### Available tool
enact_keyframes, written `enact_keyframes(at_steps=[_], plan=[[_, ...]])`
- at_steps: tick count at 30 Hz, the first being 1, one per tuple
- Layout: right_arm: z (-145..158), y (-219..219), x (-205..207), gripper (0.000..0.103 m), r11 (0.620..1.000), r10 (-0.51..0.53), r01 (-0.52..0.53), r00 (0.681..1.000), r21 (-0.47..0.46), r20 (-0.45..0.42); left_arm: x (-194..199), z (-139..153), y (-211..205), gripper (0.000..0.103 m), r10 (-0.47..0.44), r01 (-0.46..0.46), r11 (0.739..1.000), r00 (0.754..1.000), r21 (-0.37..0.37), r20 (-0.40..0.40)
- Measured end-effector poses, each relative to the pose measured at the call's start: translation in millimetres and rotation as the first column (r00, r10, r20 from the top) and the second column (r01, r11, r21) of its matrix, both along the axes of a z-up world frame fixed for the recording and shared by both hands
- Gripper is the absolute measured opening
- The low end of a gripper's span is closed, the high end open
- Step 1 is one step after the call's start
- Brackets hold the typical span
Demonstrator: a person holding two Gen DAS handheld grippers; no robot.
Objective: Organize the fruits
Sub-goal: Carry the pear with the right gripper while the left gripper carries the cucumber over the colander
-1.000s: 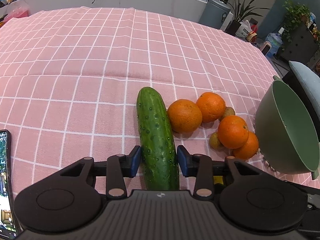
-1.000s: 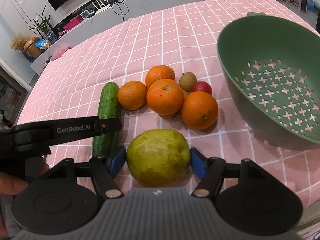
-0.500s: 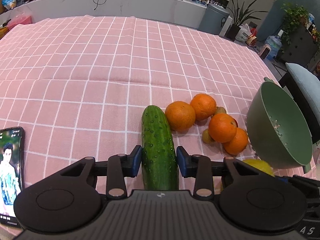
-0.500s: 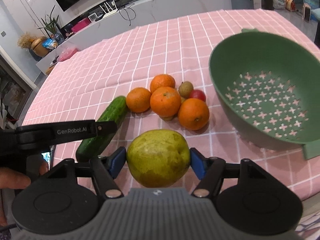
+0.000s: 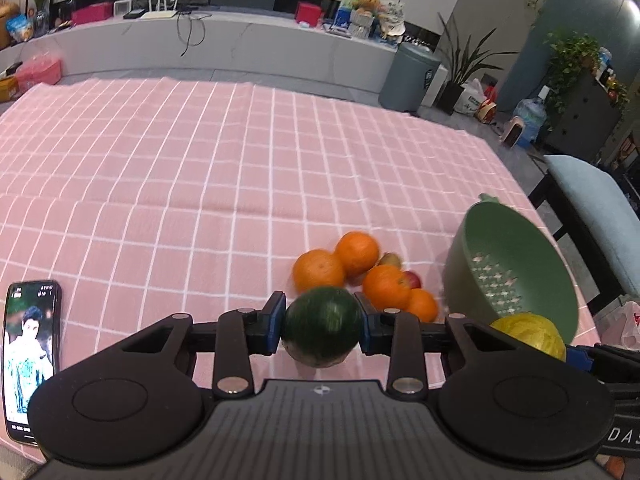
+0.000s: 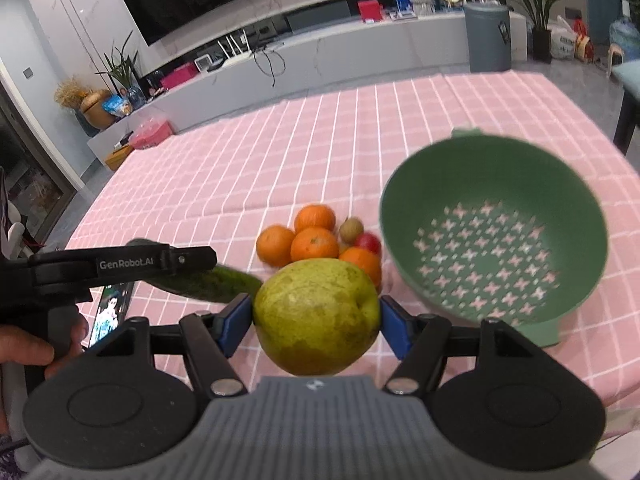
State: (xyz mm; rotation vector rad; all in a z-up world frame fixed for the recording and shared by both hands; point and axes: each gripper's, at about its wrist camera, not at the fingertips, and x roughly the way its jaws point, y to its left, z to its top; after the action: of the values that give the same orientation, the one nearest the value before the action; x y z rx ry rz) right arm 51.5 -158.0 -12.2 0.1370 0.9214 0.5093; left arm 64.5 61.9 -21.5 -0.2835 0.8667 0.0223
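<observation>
Clearly both grippers were loaded and lifted above the pink checked tablecloth. The left gripper had its jaws pressed against the cucumber, which pointed almost straight at the left wrist camera, so only its blurred dark end showed; from the right wrist view it hung level, just left of the pear. The right gripper was closed on the yellow-green pear, the blue pads touching both flanks.

The green colander sat on the cloth to the right of the oranges, with nothing inside it. Beside the colander's left wall lay the four oranges, a small brown fruit and a small red fruit, all touching or nearly so. A phone lay well to the left of the colander.

To do the carry well, I judged the pear should go first, since it was nearer the colander: bring it over the rim, lower it close to the perforated floor, then open. The cucumber would do best laid lengthwise along the wall afterwards, with the left gripper kept clear of the right.
</observation>
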Motion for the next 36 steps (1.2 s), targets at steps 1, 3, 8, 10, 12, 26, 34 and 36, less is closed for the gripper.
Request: enact_keyframes(at_steps=[1, 3, 8, 10, 12, 26, 34, 36], plan=[[2.9, -3.2, 0.3, 0.065, 1.0, 0.0, 0.0, 1.0, 0.001, 0.005, 0.8, 1.6, -2.1, 0.04, -0.006, 0.006, 1.0, 1.0, -0.001, 0.001], [7.3, -9.0, 0.6, 0.065, 1.0, 0.001, -0.001, 1.0, 0.006, 0.012, 1.6, 4.7, -6.5, 0.04, -0.013, 0.013, 1.0, 1.0, -0.017, 0.006], [15.3, -24.9, 0.9, 0.065, 1.0, -0.013, 0.013, 1.0, 0.02, 0.02, 2.1, 13.3, -13.8, 0.04, -0.022, 0.024, 0.998, 0.999, -0.062, 0.027], [20.2, -31.7, 0.8, 0.065, 1.0, -0.021, 0.021, 0.999, 0.021, 0.029, 3.6, 20.0, -17.0, 0.04, -0.03, 0.033, 0.996, 0.999, -0.081, 0.046], [24.2, -39.9, 4.1, 0.065, 0.999, -0.037, 0.036, 0.999, 0.018, 0.039, 6.0, 29.4, -21.3, 0.04, -0.037, 0.044, 0.994, 0.997, -0.097, 0.07], [28.9, -79.1, 35.4, 0.065, 0.991, -0.116, 0.12, 0.991, -0.064, 0.065, 52.5, 69.0, -102.7, 0.04, -0.189, 0.212, 0.973, 0.96, -0.093, 0.209], [-1.1, -83.2, 64.1, 0.065, 0.98, -0.104, 0.108, 0.994, -0.168, 0.032, 101.6, 34.2, -140.1, 0.039, -0.24, 0.255, 0.962, 0.959, -0.093, 0.15], [-8.5, -83.4, 74.6, 0.065, 0.977, -0.107, 0.109, 0.994, -0.183, 0.02, 109.7, 25.4, -144.3, 0.039, -0.242, 0.256, 0.963, 0.959, -0.085, 0.144]])
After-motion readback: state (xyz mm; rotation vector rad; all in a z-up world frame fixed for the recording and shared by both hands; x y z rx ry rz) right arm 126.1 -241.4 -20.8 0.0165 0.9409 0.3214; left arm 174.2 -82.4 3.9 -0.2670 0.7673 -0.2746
